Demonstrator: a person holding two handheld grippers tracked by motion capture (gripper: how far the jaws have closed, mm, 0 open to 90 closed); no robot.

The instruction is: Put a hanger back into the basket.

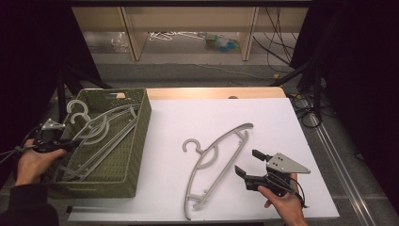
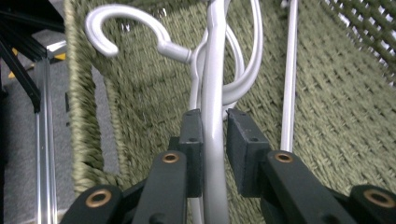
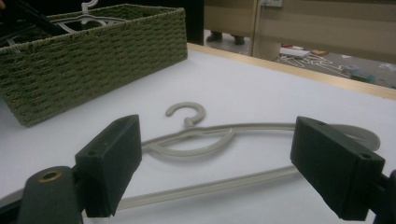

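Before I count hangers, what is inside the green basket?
Inside the green basket lie several grey hangers, overlapping; the left tongs straddle one's bar. Their exact number and the basket floor beneath them cannot be made out.

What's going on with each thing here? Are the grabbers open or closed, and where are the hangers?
Left gripper: jaws closed around a hanger's bar inside the basket.
Right gripper: open, holding nothing, next to the hanger on the table.
Hanger on the table: lying flat, untouched.
Hangers in the basket: piled together, one gripped.
Basket: upright, on the table's left side.
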